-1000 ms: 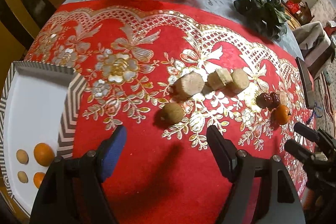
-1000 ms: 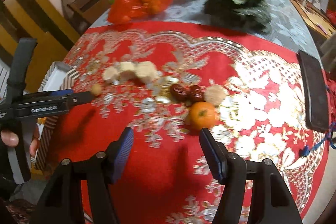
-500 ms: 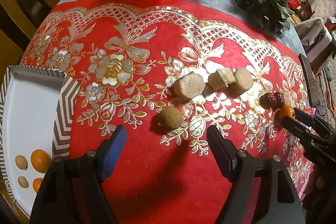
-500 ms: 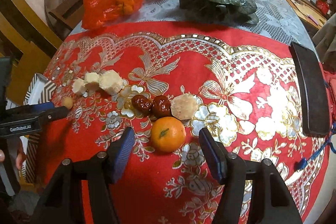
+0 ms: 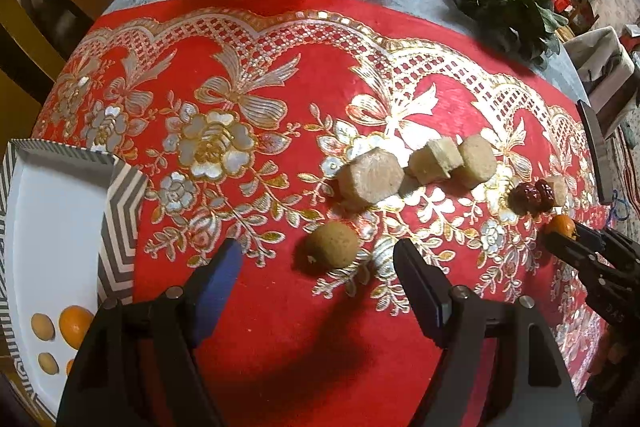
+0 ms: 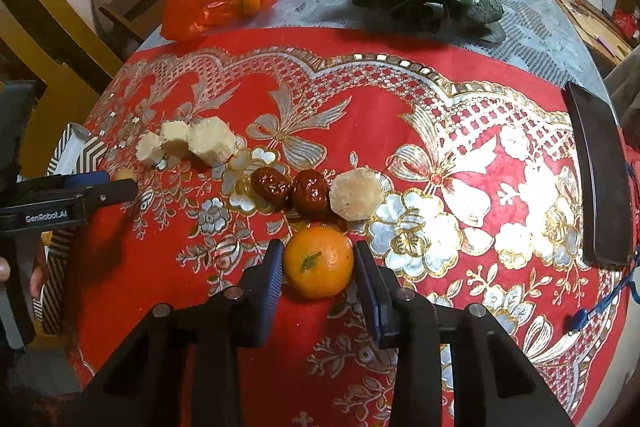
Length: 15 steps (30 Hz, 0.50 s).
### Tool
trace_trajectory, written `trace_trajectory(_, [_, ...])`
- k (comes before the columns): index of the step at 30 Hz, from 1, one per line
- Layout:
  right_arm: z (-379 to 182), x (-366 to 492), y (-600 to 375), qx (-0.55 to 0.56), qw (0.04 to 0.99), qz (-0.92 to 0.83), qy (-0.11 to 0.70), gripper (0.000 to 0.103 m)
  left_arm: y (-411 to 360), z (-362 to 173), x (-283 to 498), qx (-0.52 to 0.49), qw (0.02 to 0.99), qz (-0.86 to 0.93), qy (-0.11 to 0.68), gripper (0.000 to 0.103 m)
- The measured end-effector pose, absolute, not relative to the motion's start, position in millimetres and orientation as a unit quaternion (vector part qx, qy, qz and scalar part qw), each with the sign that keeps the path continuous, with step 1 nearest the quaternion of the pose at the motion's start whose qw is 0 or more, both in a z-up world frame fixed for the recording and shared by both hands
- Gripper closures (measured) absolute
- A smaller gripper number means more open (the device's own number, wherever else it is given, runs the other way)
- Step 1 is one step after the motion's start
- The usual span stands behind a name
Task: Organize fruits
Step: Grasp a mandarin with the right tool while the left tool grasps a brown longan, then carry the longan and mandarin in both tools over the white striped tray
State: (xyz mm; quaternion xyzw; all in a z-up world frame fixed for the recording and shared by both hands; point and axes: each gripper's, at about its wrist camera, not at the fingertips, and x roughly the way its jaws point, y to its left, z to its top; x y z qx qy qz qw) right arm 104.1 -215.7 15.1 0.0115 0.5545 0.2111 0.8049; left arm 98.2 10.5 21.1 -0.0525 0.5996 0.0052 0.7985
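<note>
We find the right hand-held gripper (image 6: pixel 318 281) lowered over the worktop (image 6: pixel 420 99) with its jaws closing, the mandarin (image 6: pixel 319 261) sitting squarely between the two blue pads. The pads stand just beside the fruit's flanks; whether they already bear on the skin we cannot tell. The fruit is near-round with its stem scar facing up, so no long axis governs the grip; what matters is that it sits centred between the pads, not off to either one.

Directly beyond the mandarin lie two red dates (image 6: pixel 292 189) and a pale peeled chunk (image 6: pixel 356 195), close enough that we judge a forward push could disturb them.

The left hand-held gripper (image 5: pixel 316 267) hangs spread wide and pinching nothing; a small brown round fruit (image 5: pixel 331 243) lies on the cloth just ahead of its gap.

The striped tray (image 5: pixel 120 227), already holding several small fruits, sits at the far left, beside the left hand. We judge the mandarin must travel leftward across the worktop to reach it.
</note>
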Motion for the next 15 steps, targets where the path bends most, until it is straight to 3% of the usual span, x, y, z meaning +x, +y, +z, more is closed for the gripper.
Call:
trace_trajectory(1, [15.0, 102.9, -216.2, 0.012, 0.805, 0.211, 0.554, 0.065, 11.9, 20.5, 98.4, -0.054, 0.799, 0.005, 0.599, 0.028])
trace_trajectory(3, [15.2, 102.2, -216.4, 0.014, 0.805, 0.211, 0.554, 0.065, 14.3, 17.3, 97.8, -0.057, 0.796, -0.001, 0.603, 0.047])
trace_trajectory(7, [17.2, 98.1, -215.6, 0.015, 0.805, 0.211, 0.553, 0.065, 10.1, 18.7, 97.9, -0.028, 0.806, 0.003, 0.591, 0.068])
trace_trajectory(8, [18.7, 96.5, -215.1, 0.014, 0.805, 0.213, 0.553, 0.065, 11.4, 19.2, 97.8, -0.030, 0.807, 0.005, 0.589, 0.079])
trace_trajectory(15, [31.5, 84.9, -207.2, 0.014, 0.808, 0.223, 0.545, 0.065, 20.6, 26.5, 88.5, -0.048, 0.808, 0.003, 0.588, 0.079])
